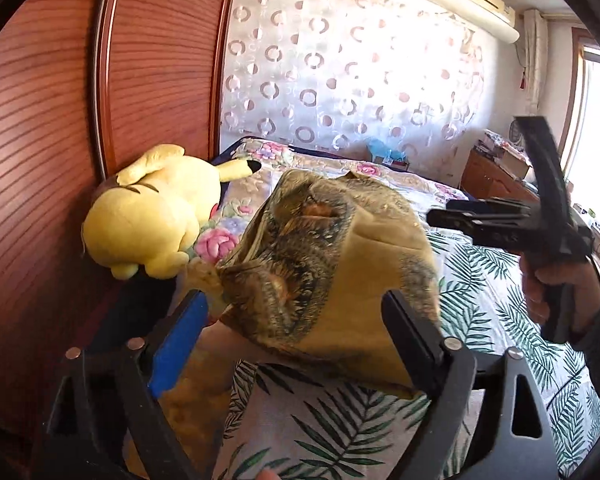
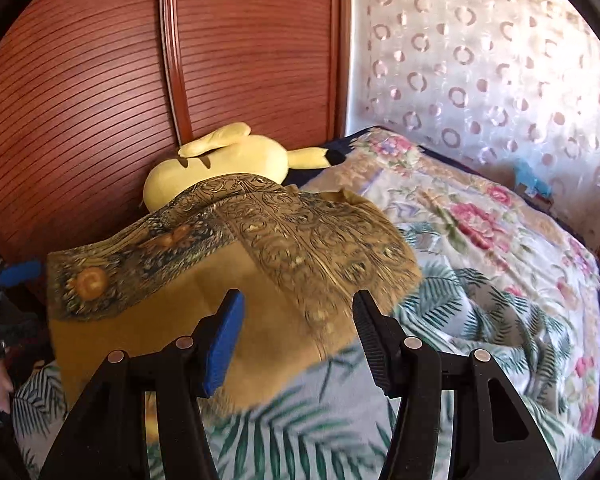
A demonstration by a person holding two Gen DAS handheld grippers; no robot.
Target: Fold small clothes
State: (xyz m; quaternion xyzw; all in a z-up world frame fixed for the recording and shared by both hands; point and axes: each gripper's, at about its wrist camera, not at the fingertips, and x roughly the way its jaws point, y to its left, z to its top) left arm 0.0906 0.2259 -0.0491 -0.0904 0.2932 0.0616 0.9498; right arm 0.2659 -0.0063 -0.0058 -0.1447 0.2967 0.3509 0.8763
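We saw a mustard-gold cloth [image 1: 340, 264] with a dark ornate border lying on a bed [image 1: 500, 300], over a sheet printed with green palm leaves. In the right wrist view the cloth [image 2: 228, 280] lay partly folded, its longer side running across the picture from left to right, with the patterned border along the far edge, toward the wooden headboard [image 2: 100, 100]. In the left wrist view it looked bunched and raised in the middle, so we could not tell which way it pointed there.

Our left tool [image 1: 296, 320] stood wide apart, its jaws on either side of the cloth's near part without pressing on it; it was released. Our right tool [image 2: 298, 320] was half spread just above the cloth's near edge, and nothing was pinched between its jaws. From the left view, the right tool [image 1: 496, 220] appeared held in a hand [image 1: 560, 292] off to the right, above the bed.

A yellow plush toy [image 1: 152, 216] lay beside the cloth, against the headboard. A floral quilt [image 2: 480, 216] covered the far part of the bed.
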